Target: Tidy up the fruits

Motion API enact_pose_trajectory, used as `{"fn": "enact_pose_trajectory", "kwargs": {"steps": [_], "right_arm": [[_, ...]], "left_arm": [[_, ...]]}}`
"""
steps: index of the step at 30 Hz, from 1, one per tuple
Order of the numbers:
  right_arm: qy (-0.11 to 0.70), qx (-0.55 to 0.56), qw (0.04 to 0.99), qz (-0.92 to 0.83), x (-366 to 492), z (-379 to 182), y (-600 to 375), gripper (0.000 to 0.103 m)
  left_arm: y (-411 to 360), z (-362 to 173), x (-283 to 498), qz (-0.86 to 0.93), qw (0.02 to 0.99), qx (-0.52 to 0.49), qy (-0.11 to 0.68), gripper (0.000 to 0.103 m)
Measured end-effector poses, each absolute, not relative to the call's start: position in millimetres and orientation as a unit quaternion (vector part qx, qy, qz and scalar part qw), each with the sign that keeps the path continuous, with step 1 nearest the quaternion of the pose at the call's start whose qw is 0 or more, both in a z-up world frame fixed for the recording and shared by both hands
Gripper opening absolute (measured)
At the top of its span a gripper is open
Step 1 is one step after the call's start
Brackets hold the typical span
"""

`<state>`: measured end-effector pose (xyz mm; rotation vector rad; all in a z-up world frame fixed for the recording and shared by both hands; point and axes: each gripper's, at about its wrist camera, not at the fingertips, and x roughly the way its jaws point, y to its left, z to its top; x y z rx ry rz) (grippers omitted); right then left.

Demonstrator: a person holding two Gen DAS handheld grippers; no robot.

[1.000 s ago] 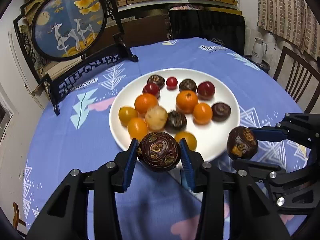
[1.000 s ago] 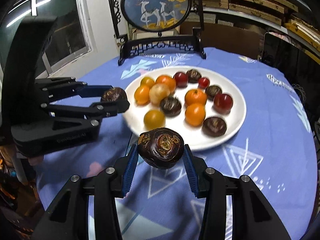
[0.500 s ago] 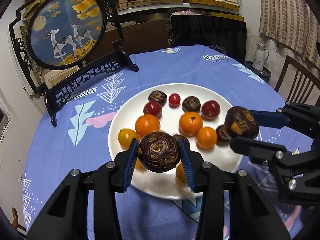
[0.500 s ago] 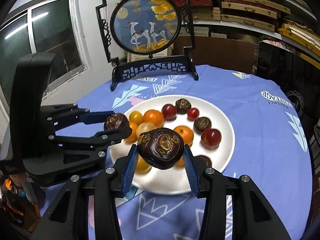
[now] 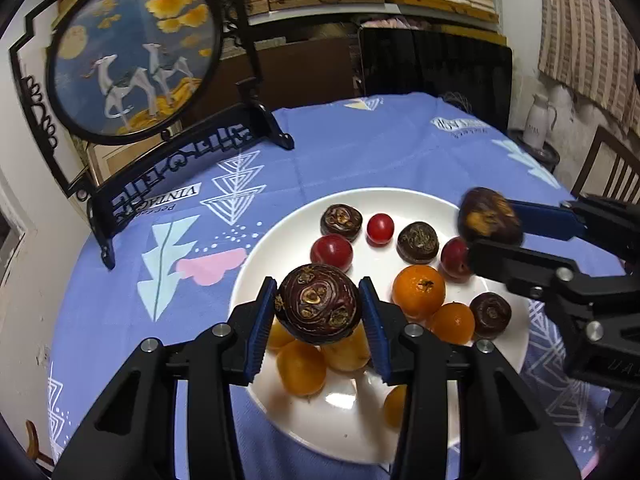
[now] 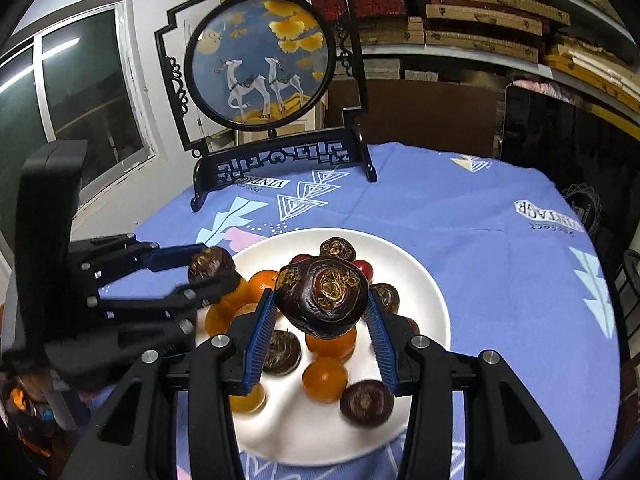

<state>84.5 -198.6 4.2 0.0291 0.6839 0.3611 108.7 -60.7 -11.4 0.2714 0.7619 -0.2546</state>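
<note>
Grippers both advanced over the plate point(image 5: 276, 272) since a second ago; back then they hung at its near rim, over the cloth point(image 5: 360, 144). Left gripper point(image 5: 318, 312) clamps a dark chestnut point(image 5: 318, 308), now above the yellow fruits point(image 5: 300, 368). Right gripper point(image 6: 322, 306) clamps another chestnut point(image 6: 322, 300), above the oranges point(image 6: 332, 340) mid-plate. Grip widths unchanged, neither fruit slipped. Plate carries chestnuts, oranges, red fruits point(image 5: 332, 252) in loose groups. Likely meaning: both chestnuts are headed for the far chestnut cluster point(image 5: 342, 220), release not yet done. Height above the plate is hard to judge through the fisheye, possibly well clear.
</note>
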Motion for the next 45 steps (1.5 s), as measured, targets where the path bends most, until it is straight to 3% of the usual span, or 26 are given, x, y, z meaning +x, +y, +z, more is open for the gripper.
{"fn": "enact_pose_trajectory", "kwargs": {"steps": [23, 24, 25, 27, 31, 33, 40, 42, 45], "right_arm": [[0.362, 0.012, 0.917, 0.169, 130, -10, -196, 0.047], [0.365, 0.011, 0.915, 0.172, 132, -12, -195, 0.05], [0.363, 0.013, 0.916, 0.17, 131, -11, -195, 0.054], [0.348, 0.019, 0.923, 0.164, 128, -6, -198, 0.063], [0.336, 0.024, 0.928, 0.161, 121, 2, -204, 0.065], [0.329, 0.026, 0.931, 0.157, 115, 6, -207, 0.071], [0.317, 0.027, 0.94, 0.121, 74, 5, -236, 0.075], [0.319, 0.02, 0.942, 0.1, 59, 0, -248, 0.083], [0.335, 0.014, 0.94, 0.065, 40, -17, -271, 0.085]], "left_arm": [[-79, -33, 140, -0.112, 0.902, 0.161, 0.384, 0.042], [-79, -34, 140, -0.112, 0.902, 0.161, 0.384, 0.047], [-80, -34, 140, -0.11, 0.903, 0.163, 0.382, 0.063], [-79, -32, 136, -0.104, 0.909, 0.167, 0.367, 0.082], [-78, -26, 127, -0.091, 0.917, 0.177, 0.344, 0.09], [-77, -23, 120, -0.08, 0.924, 0.183, 0.326, 0.095], [-65, -8, 88, -0.076, 0.938, 0.163, 0.295, 0.098], [-61, -4, 78, -0.077, 0.941, 0.15, 0.293, 0.098], [-58, -2, 66, -0.077, 0.945, 0.142, 0.286, 0.098]]}}
